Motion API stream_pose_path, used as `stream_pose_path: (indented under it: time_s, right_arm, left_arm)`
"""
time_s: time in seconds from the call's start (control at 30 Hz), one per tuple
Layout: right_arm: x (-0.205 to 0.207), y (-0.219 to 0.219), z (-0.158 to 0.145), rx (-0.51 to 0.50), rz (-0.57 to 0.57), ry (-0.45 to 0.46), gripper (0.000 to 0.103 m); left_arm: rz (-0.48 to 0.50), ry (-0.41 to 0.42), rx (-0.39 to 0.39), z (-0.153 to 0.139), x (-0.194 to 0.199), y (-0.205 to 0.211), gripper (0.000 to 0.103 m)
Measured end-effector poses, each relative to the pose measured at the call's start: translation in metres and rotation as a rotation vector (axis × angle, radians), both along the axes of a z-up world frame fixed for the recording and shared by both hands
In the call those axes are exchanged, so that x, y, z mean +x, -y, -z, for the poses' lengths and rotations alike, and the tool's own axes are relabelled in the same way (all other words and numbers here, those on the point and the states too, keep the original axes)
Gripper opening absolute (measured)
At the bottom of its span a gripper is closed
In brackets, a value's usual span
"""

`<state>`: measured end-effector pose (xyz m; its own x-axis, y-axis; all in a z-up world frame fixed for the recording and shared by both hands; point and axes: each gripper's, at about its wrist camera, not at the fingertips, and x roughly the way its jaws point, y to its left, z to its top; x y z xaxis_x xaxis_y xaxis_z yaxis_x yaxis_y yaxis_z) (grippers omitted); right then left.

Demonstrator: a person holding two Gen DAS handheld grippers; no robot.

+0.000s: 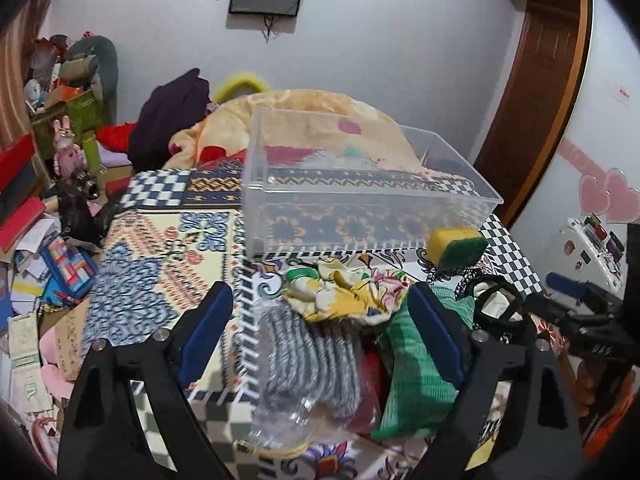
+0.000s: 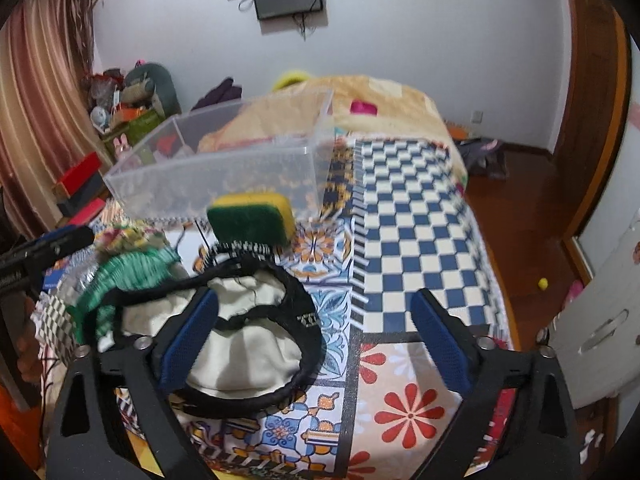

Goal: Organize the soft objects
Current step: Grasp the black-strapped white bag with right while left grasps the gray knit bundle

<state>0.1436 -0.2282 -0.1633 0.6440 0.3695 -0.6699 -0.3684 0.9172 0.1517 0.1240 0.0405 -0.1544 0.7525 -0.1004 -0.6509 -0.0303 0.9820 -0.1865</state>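
Mostly limp, light fabrics: a grey knit piece (image 1: 308,356) in crinkly plastic lies between the wide-open, empty left gripper (image 1: 320,316), floral cloth (image 1: 348,292) at 12 o'clock. Right gripper (image 2: 316,320), also wide and empty, straddles the black-rimmed cream cap (image 2: 244,332); pinch its rim. Springy sponge (image 2: 252,216) touches the clear bin (image 2: 224,176).

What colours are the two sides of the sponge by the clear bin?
Sponge: yellow foam with a dark green scouring face, clearest in the right wrist view.
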Motion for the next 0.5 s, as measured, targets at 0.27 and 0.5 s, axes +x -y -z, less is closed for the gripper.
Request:
stream_pose_path:
  time_s: [0.27, 0.5]
  right_arm:
    - [0.007, -0.007, 0.019, 0.008, -0.054, -0.069, 0.053]
    - [0.003, -0.016, 0.018, -0.002, -0.081, -0.042, 0.025]
  left_arm:
    - [0.046, -0.061, -0.031, 0.021, 0.020, 0.007, 0.065]
    - [0.043, -0.058, -0.029, 0.022, 0.021, 0.004, 0.032]
